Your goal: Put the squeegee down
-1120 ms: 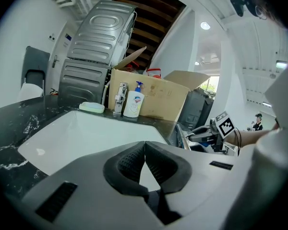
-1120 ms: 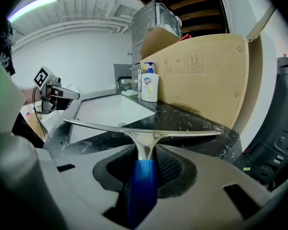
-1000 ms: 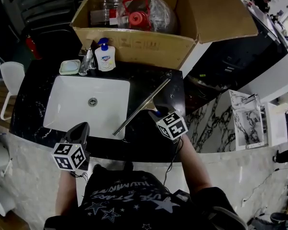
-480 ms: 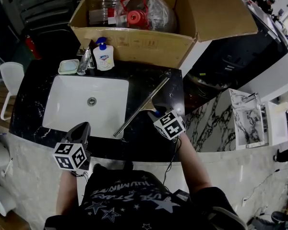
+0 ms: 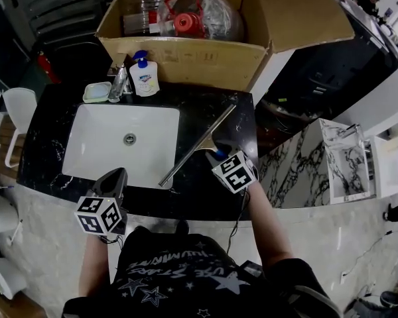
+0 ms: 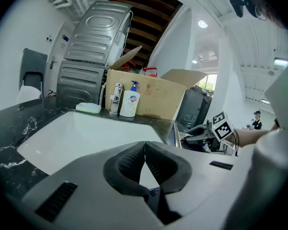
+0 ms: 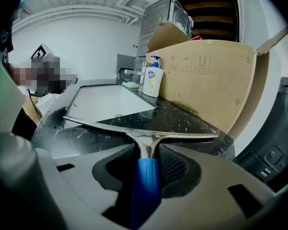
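Observation:
A squeegee (image 5: 199, 144) with a long metal blade and a blue handle (image 7: 146, 176) stretches diagonally over the black counter, just right of the sink. My right gripper (image 5: 216, 153) is shut on that blue handle, and the blade (image 7: 139, 132) crosses in front of its jaws. Whether the blade rests on the counter I cannot tell. My left gripper (image 5: 116, 176) hangs at the sink's front edge, its pads (image 6: 134, 157) closed together with nothing between them.
The white sink (image 5: 86, 138) is set in a black marble counter (image 5: 212, 197). Behind it stand a faucet (image 5: 119, 83), a soap bottle (image 5: 144, 78) and a soap dish (image 5: 96, 93). A large open cardboard box (image 5: 186, 58) fills the back. The counter drops off at the right.
My right gripper has rolled slightly with the squeegee in it. Both hands stay where they were.

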Demonstrator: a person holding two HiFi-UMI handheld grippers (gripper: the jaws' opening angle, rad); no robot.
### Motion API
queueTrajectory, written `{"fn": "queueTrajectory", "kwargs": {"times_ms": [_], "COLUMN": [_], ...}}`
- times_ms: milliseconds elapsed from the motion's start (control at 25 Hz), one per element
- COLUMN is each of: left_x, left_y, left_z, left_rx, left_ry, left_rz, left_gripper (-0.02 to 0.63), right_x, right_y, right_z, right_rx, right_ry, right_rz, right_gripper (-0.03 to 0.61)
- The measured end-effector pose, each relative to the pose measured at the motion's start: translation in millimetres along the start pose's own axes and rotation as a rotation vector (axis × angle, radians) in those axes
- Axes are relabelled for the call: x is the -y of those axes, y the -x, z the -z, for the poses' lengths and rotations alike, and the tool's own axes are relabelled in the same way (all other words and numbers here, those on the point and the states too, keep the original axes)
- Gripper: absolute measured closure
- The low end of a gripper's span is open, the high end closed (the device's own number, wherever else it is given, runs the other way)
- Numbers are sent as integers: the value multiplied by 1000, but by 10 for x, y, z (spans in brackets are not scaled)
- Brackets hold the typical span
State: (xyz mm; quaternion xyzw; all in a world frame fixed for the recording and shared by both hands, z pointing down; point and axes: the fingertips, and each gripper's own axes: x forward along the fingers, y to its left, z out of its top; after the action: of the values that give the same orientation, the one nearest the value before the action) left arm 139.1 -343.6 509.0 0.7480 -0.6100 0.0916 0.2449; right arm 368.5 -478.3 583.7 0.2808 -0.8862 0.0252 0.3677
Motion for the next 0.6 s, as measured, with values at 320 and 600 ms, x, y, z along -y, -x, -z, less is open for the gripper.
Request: {"fn": "queueTrajectory", "kwargs": {"times_ms": [320, 600], "left_x": [-152, -271], "left_y": [-1, -53], "left_z": [-74, -190], "left_rx": [20, -2], "left_ry": [-5, -51], "left_rz": [31, 171], "left_gripper": [594, 594], "right_x": [-81, -121], "right_y": [126, 358], "right_z": [48, -20], "right_rx": [-42, -65], "right_ry": [-5, -48], "right_rz": [50, 220], "right_gripper": [387, 380]}}
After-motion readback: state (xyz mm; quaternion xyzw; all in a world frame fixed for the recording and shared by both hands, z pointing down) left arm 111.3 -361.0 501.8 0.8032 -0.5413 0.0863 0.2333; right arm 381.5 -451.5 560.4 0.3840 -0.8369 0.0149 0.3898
